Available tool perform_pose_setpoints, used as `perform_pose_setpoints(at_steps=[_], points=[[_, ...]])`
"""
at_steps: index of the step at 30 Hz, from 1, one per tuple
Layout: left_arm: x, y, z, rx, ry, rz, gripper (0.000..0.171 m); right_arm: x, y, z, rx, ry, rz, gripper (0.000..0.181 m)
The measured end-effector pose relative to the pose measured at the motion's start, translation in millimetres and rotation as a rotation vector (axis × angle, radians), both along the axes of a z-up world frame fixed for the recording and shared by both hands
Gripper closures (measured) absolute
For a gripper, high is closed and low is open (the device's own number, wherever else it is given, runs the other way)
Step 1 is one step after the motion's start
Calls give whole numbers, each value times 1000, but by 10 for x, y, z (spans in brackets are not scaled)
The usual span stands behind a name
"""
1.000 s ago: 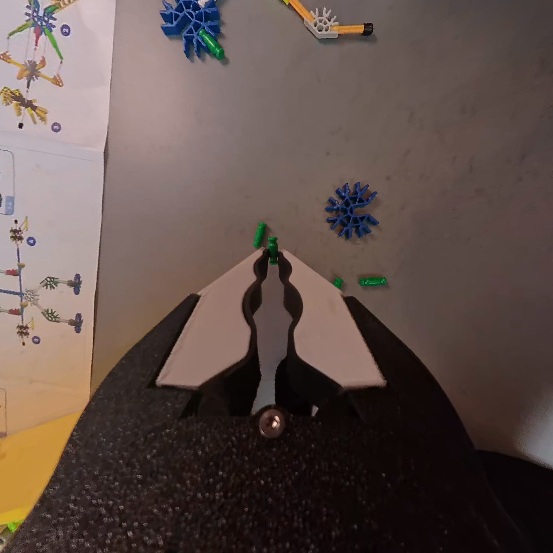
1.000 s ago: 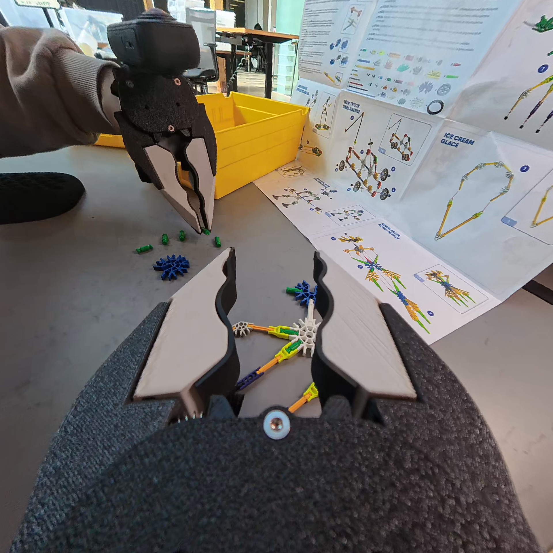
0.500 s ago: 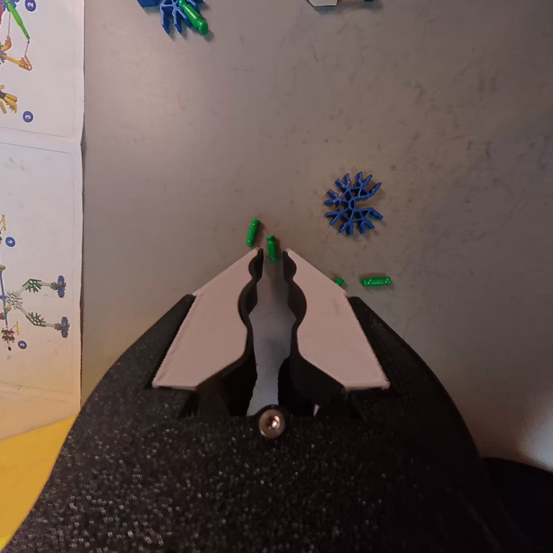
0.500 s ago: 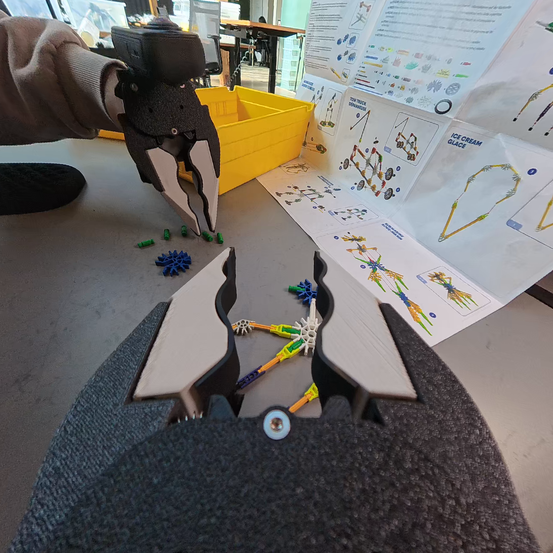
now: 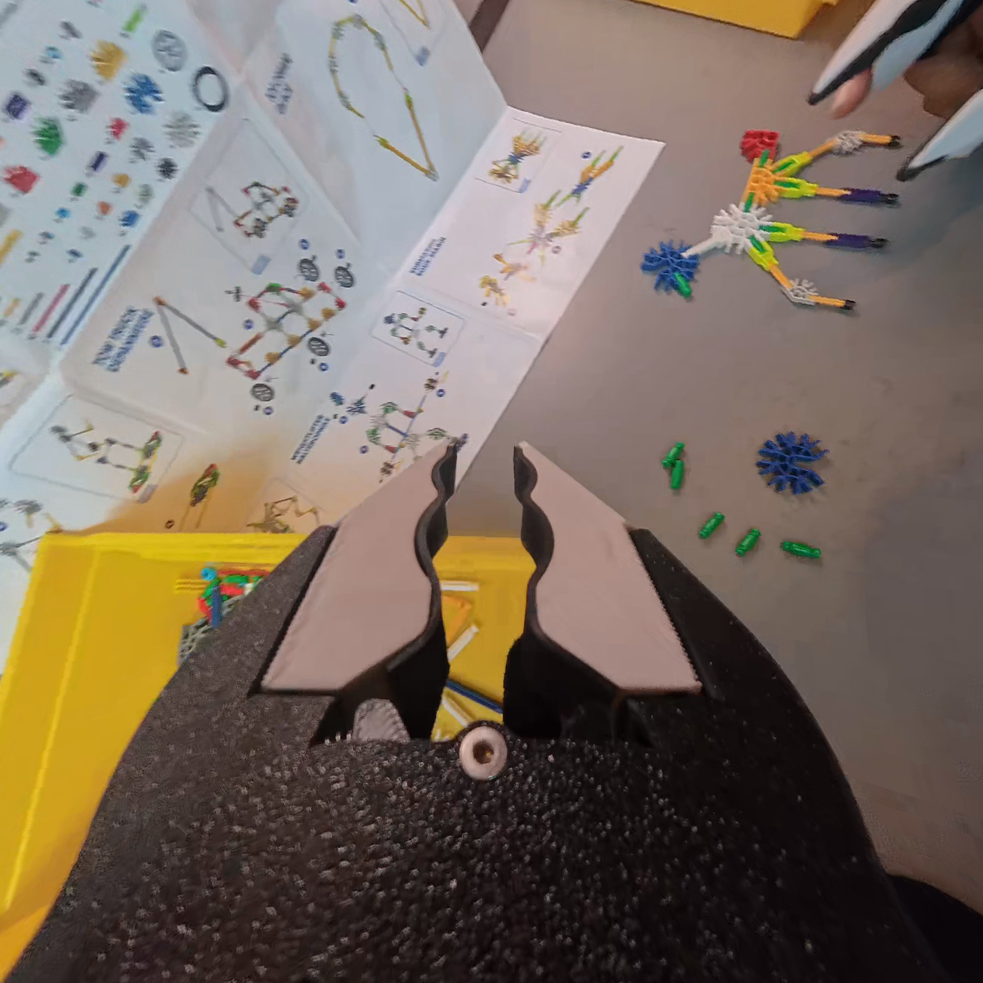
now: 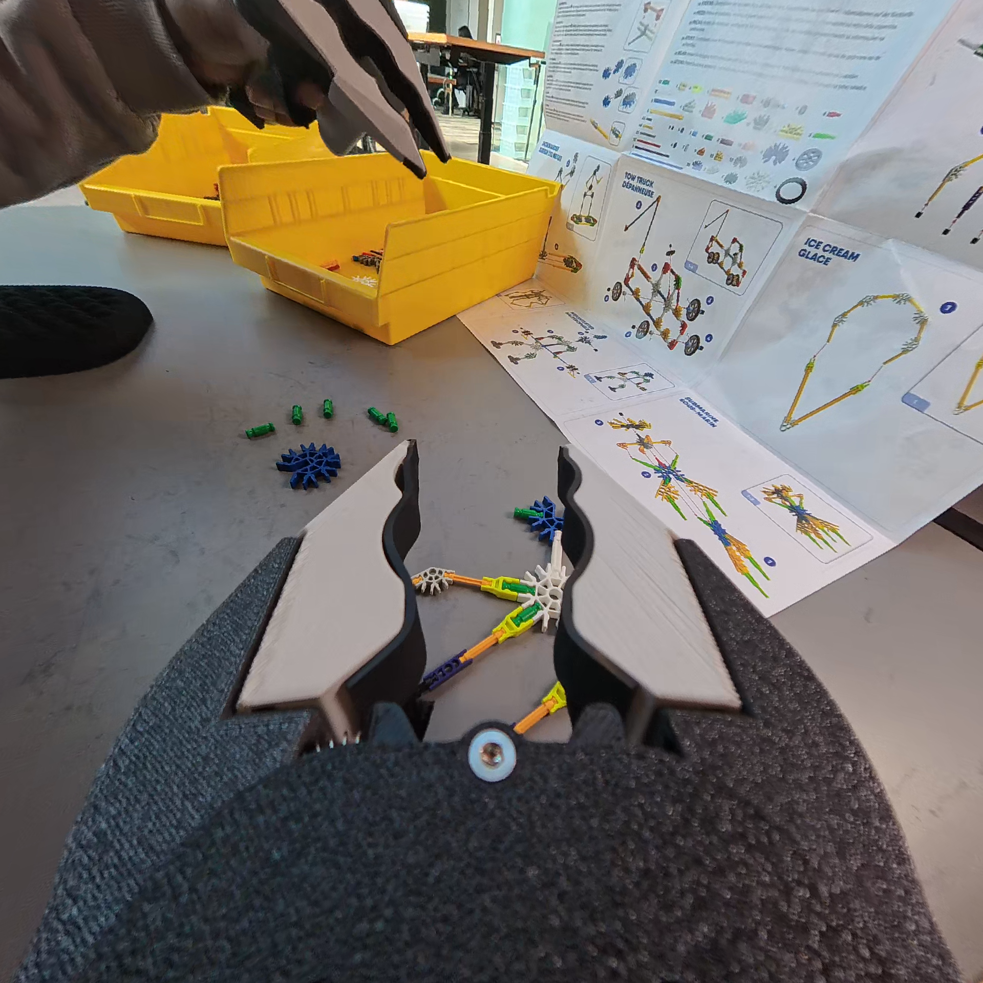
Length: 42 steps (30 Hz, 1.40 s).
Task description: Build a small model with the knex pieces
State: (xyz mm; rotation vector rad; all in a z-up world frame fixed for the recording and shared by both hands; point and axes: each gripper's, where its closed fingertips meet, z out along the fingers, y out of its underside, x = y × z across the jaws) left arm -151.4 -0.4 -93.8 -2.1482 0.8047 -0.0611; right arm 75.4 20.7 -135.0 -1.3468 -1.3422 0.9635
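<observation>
The left claw point(image 5: 483, 452), empty and parted narrowly, hangs above a yellow bin point(image 5: 106, 611) whose parts it mostly hides. The right claw point(image 6: 486, 452), empty and wide apart, hovers over a rod-and-connector model point(image 6: 510, 590) on the grey tabletop point(image 6: 133, 558), covering the model's right side. Five green rods point(image 6: 327, 408) and a blue connector point(image 6: 308, 465) lie beside an instruction sheet point(image 6: 744, 319), cut off at the frame edge.
</observation>
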Motion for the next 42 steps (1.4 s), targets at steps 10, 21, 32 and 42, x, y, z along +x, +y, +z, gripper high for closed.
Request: perform_pose_setpoints(at_steps=[10, 21, 32, 42], points=[[-1489, 182, -515, -175, 101, 341, 154, -2, 3, -2, -4, -1, -1, 130], [-2046, 365, -1151, -386, 273, 376, 160, 25, 64, 33, -45, 26, -14, 130], [-1982, 612, -1295, -401, 271, 334, 167, 32, 75, 43, -58, 33, -13, 130], [-1927, 615, -1328, -444, 261, 293, 166, 35, 79, 45, -64, 36, -12, 130]])
